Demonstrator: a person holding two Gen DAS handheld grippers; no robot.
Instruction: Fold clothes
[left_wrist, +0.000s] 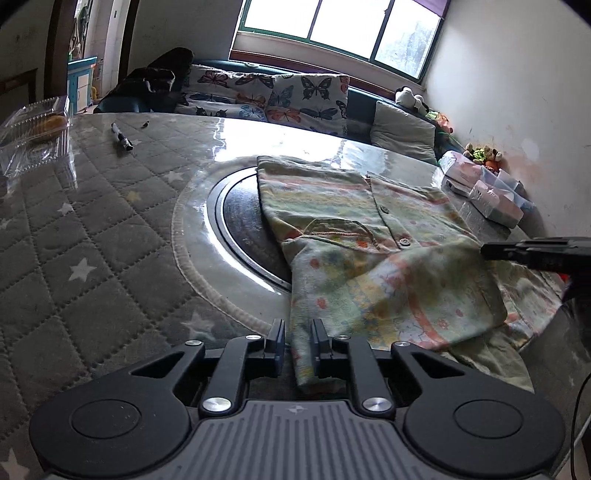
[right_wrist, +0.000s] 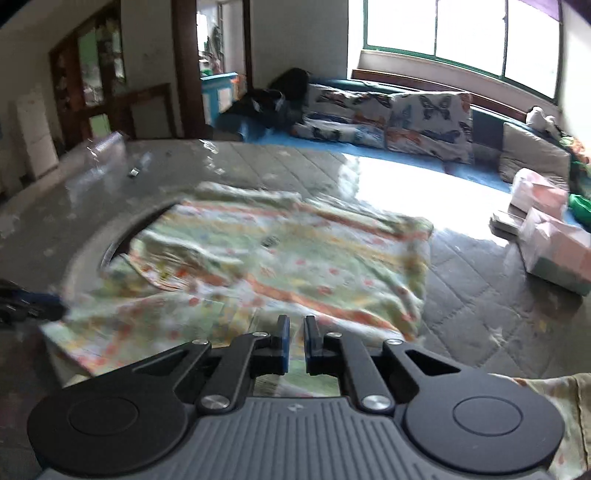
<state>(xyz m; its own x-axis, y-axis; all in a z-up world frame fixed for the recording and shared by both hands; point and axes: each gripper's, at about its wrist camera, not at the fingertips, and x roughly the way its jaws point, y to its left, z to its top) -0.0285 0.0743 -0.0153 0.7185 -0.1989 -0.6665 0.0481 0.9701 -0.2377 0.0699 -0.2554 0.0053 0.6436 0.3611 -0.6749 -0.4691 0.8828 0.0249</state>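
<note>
Between the fingers of the left claw (left_wrist: 298, 341) a bunched strip of one patterned shirt (left_wrist: 369, 236) is caught, the pads drawn in on the cloth, so this claw is judged to be grasping the near edge, probably to lift it over for a fold. Ahead of that claw the shirt is spread over a round dark plate (left_wrist: 242, 221) set into the quilted table (left_wrist: 92, 236), with two buttons visible on its front. To the right of it, the tip of the right claw (left_wrist: 487, 250) is seen reaching in over the shirt's far side. From the right wrist view, which is blurred, the right claw (right_wrist: 294, 343) is seen clenched to a thin slit low over the shirt's near hem; whether cloth is pinched there cannot be told. Far ahead and left of the left claw, one pen (left_wrist: 121, 137) and one clear plastic box (left_wrist: 35, 129) are left lying, well apart from the shirt.
</note>
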